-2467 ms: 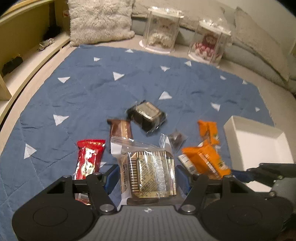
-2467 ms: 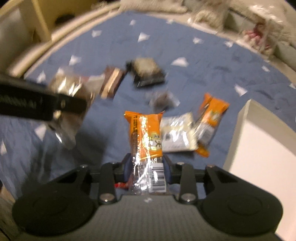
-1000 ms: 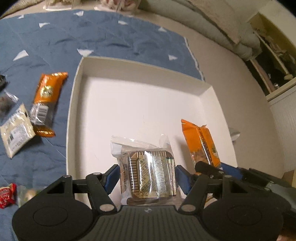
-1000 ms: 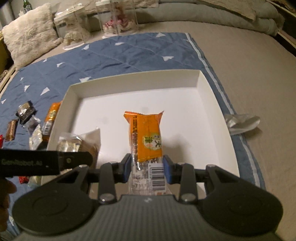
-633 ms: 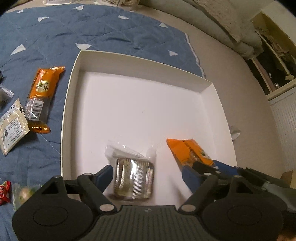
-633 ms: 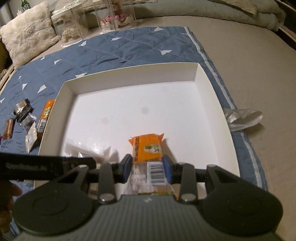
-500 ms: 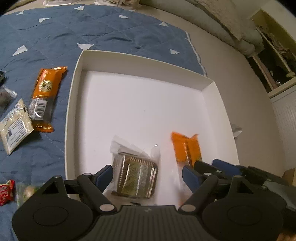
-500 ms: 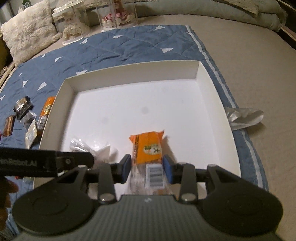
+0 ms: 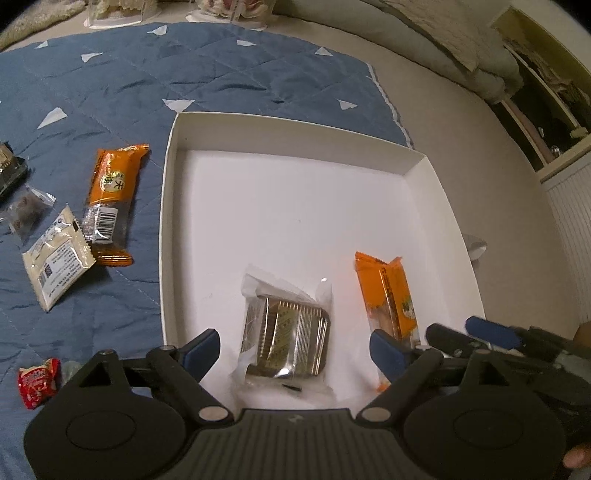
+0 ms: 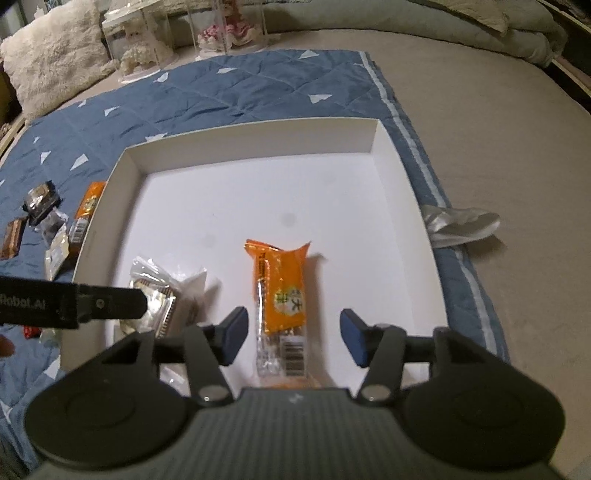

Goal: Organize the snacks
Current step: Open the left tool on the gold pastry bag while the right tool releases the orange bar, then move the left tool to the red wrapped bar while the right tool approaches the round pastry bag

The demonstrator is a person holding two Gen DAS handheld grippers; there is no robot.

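Observation:
A white shallow box [image 9: 167, 206] [image 10: 399, 173] lies on a blue quilted mat. Inside it lie a clear-wrapped gold snack pack [image 9: 286, 338] [image 10: 162, 295] and an orange snack bar [image 9: 389, 295] [image 10: 282, 291]. My left gripper [image 9: 295, 350] is open and empty, its fingers either side of the gold pack. My right gripper [image 10: 293, 334] is open and empty, just above the orange bar. On the mat left of the box lie a second orange bar [image 9: 110, 192], a white sachet [image 9: 55, 256], a small dark snack [image 9: 24, 212] and a red candy [image 9: 37, 380].
A dark tray snack [image 10: 40, 201] and a brown bar [image 10: 13, 236] lie farther left on the mat [image 9: 221, 74]. A crumpled clear wrapper [image 10: 458, 223] lies right of the box. Clear display cases [image 10: 236, 22] and a fluffy cushion [image 10: 51, 55] stand at the far edge.
Both grippers carried their snacks from the mat over the box and let go. The gold pack and orange bar now lie in the box, and both pairs of fingers have spread.

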